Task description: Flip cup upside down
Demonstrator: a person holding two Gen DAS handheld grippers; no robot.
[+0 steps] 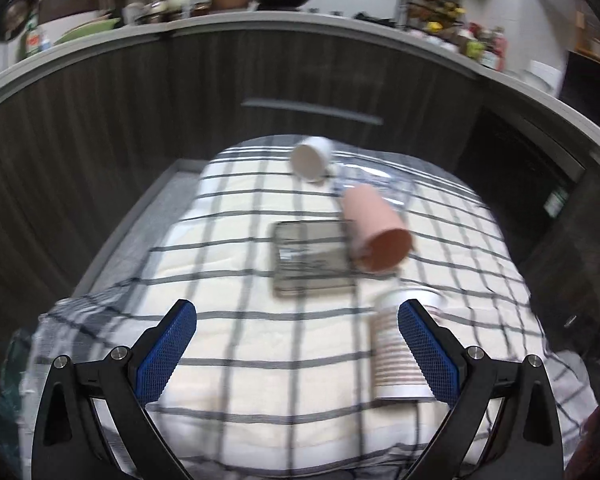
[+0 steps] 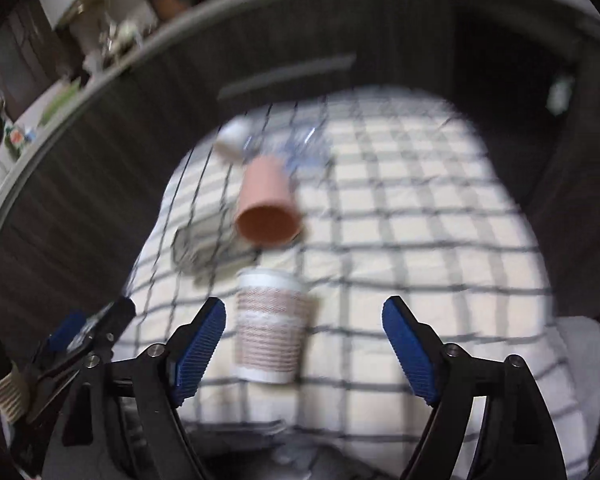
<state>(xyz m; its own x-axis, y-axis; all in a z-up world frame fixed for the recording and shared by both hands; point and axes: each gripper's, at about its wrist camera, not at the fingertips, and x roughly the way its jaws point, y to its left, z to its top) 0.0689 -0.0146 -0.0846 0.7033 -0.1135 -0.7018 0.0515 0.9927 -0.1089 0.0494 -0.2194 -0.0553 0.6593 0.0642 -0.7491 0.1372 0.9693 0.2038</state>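
Note:
A striped paper cup (image 1: pixel 396 356) lies on its side on the checked cloth, partly behind the right finger of my open, empty left gripper (image 1: pixel 298 344). In the right wrist view the same cup (image 2: pixel 270 326) lies between and just beyond the fingers of my open right gripper (image 2: pixel 304 340), nearer the left finger. A pink cup (image 1: pixel 376 228) lies on its side with its mouth toward me; it also shows in the right wrist view (image 2: pixel 266 206). A white cup (image 1: pixel 310 158) lies tipped at the far edge.
A shallow metal tray (image 1: pixel 310 256) sits mid-table beside the pink cup. Crumpled clear plastic (image 1: pixel 376 180) lies behind the pink cup. A dark cabinet front (image 1: pixel 140 100) rises close behind the table. My left gripper (image 2: pixel 84 332) shows at the lower left of the right wrist view.

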